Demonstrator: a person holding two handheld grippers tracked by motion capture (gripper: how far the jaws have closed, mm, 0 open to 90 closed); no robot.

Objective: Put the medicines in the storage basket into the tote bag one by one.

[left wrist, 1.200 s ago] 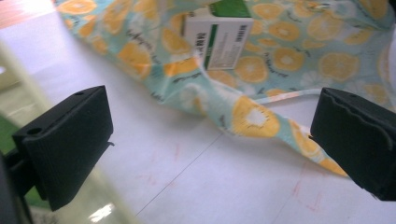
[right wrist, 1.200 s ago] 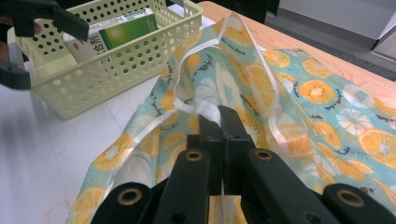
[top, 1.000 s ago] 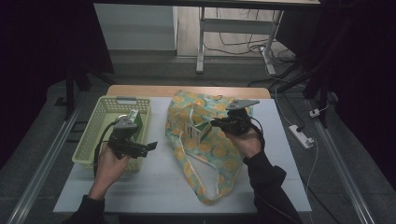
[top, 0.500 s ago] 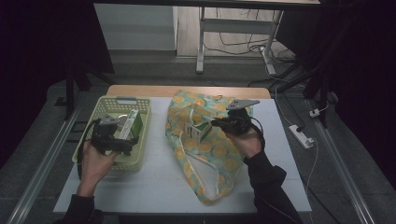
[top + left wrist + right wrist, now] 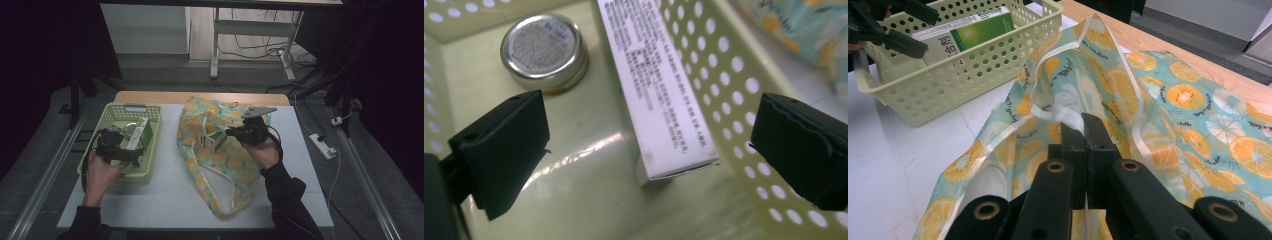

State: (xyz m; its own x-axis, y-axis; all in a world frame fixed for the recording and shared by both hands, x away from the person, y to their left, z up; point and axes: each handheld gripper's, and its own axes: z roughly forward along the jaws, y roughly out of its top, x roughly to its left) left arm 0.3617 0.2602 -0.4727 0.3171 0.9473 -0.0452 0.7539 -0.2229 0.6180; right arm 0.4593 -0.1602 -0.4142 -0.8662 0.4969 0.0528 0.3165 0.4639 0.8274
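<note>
A fruit-print cloth bag (image 5: 225, 167) lies on the white table (image 5: 165, 200). My right gripper (image 5: 231, 132) is shut on its white-edged rim (image 5: 1083, 120) and holds the mouth up. A white and green carton (image 5: 212, 141) stands inside the bag's mouth. At the left, my left gripper (image 5: 131, 156) hangs in a pale green basket (image 5: 125, 107), jaws wide open. In the left gripper view a long white box (image 5: 659, 90) lies between the open jaws, untouched, and a round tin (image 5: 544, 50) sits farther in. The box (image 5: 968, 27) has a green face in the right gripper view.
The basket's perforated wall (image 5: 724, 65) runs close beside the left gripper's far jaw. A power strip (image 5: 322, 146) lies on the floor off the table's right edge. A metal frame (image 5: 215, 45) stands behind the table.
My left gripper has moved left and down, from beside the basket's right wall into the basket over the white box. The right gripper has kept still on the bag.
</note>
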